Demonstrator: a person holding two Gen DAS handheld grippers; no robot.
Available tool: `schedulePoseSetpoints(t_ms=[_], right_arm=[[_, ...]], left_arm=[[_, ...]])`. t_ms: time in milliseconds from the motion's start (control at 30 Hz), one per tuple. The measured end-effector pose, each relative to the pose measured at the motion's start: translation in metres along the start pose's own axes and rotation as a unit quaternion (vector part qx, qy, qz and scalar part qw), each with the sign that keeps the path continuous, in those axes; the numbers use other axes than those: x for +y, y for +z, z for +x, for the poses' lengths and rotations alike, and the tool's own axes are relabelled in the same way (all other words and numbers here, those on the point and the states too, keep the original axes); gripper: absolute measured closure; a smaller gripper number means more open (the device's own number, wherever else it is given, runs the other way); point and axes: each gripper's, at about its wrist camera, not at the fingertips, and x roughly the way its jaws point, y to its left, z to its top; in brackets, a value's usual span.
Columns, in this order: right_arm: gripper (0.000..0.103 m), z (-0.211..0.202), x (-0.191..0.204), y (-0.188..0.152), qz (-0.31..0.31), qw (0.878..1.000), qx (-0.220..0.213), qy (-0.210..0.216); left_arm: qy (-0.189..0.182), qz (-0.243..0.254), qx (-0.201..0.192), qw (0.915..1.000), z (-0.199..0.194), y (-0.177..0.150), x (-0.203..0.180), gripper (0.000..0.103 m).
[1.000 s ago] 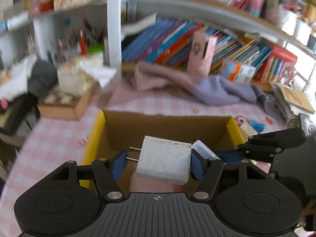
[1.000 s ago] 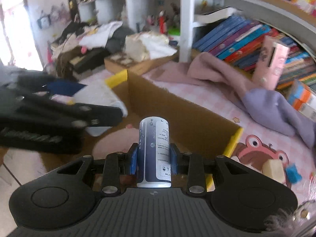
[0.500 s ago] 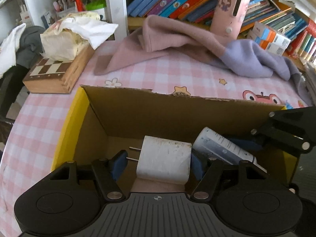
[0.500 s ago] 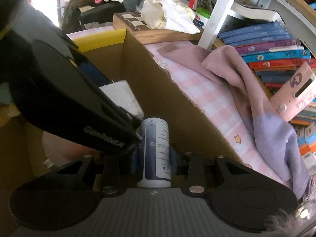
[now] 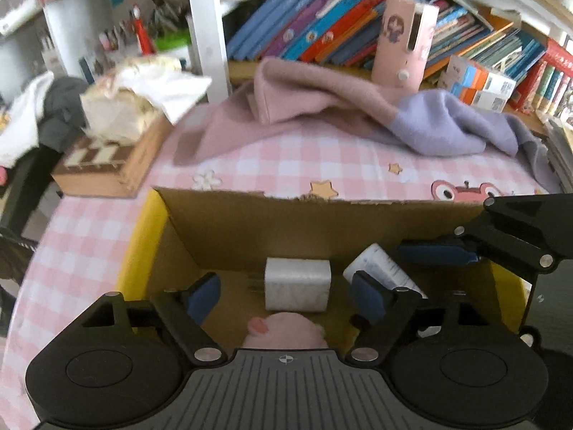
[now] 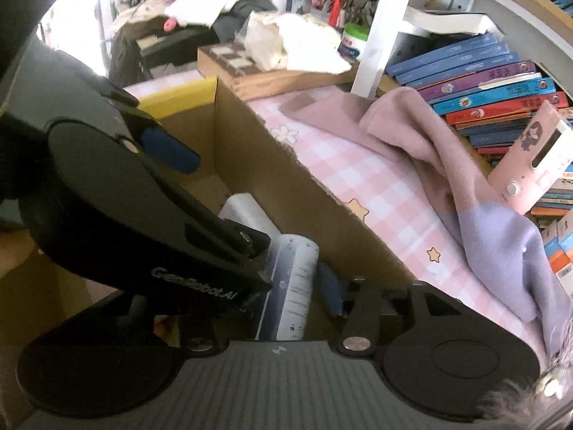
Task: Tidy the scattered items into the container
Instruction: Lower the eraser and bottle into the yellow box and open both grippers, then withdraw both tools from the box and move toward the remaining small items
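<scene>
Inside the cardboard box (image 5: 322,222), both tools crowd together; its far wall blocks forward passage.

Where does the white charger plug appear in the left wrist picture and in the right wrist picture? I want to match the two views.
Left wrist: the white charger plug lies low in the centre, inside the cardboard box, between the spread fingers of the left gripper.
Right wrist: a white block left of centre, half hidden behind the left gripper, is probably the plug.
Shared landmark: the pink case leaning on the books.
</scene>
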Motion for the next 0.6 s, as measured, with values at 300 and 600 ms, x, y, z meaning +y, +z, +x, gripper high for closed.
schedulePoseSetpoints(t_ms=[300, 600], right_arm=[[0.042, -0.055, 0.006, -0.013, 0.070, 0.995, -0.074, -0.002], [0.041, -0.109, 0.025, -0.032, 0.082, 0.988, -0.124, -0.031]], left_arm=[[0.024, 0.006, -0.091, 0.9955, -0.069, -0.026, 0.005, 0.011], [0.028, -0.017, -0.158, 0.9869, -0.126, -0.068, 0.009, 0.007]])
